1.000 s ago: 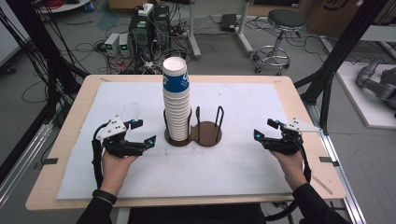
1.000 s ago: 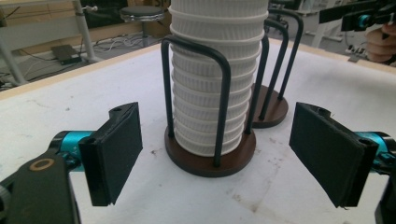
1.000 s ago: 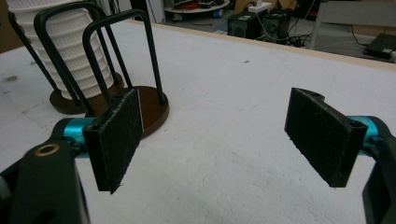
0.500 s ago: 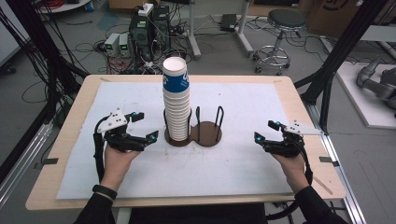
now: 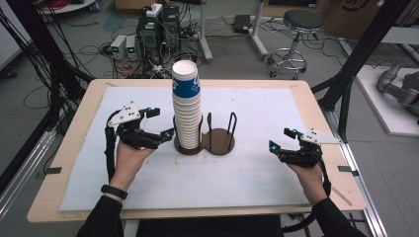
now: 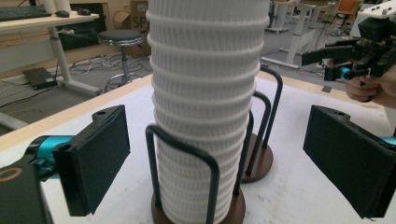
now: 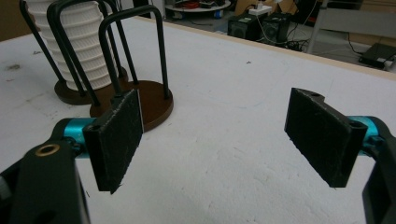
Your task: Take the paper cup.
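Now the stack of paper cups [image 5: 187, 106] sits between your left gripper [image 6: 215, 168]'s two pads, where a second ago it stood well ahead of them; you have carried that hand in toward the stack, and in the left gripper view the ribbed white column rises squarely in the gap. The pads [image 6: 100, 158] are spread wide and touch nothing, each one clear of the cup walls. I judge this as lining up for a grasp on the stack, with the closing not yet begun.

The stack itself is tall and upright, white ribbed sleeves nested closely, the top cup showing a blue band. It stands in the nearer ring of a dark two-place cup holder [image 5: 205, 143], whose thin wire hoops rise around its lower part; one hoop crosses in front of the cups between your pads, so a low squeeze may catch wire as well as paper.

Your right gripper [image 5: 282, 139] has hardly moved. It hovers well to the far side of the holder, jaws apart and empty, over the white mat [image 5: 247, 173].
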A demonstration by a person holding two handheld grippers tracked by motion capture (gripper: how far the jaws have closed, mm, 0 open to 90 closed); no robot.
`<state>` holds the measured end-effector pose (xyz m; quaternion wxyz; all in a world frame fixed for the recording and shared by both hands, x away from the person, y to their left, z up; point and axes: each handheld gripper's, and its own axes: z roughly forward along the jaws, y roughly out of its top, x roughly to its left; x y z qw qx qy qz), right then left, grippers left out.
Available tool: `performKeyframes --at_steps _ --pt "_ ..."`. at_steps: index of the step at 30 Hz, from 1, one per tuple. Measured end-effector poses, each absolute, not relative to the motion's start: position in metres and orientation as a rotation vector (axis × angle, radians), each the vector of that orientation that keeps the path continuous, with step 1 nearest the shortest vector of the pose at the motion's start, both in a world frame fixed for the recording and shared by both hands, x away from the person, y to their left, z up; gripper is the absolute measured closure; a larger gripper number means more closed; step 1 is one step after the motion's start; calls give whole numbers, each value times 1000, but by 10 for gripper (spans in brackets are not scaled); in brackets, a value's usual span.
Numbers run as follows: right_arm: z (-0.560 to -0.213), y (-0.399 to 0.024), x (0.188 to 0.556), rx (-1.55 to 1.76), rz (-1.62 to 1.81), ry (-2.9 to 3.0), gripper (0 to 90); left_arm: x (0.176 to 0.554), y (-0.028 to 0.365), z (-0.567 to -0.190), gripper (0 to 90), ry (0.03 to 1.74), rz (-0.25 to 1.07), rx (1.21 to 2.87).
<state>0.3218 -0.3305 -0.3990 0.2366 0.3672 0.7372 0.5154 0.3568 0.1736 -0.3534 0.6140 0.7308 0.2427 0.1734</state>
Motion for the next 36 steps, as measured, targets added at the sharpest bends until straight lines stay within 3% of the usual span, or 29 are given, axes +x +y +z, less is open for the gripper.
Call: performKeyframes --at_steps 16,33,36 --pt "-400 -333 319 1000 1403 2021 198 387 144 -331 71 486 377 1675" --pt "-399 -329 315 974 1410 2037 198 406 128 -332 67 506 344 1681" --pt "-398 -325 315 966 1417 2043 198 406 127 -333 103 501 345 1694"
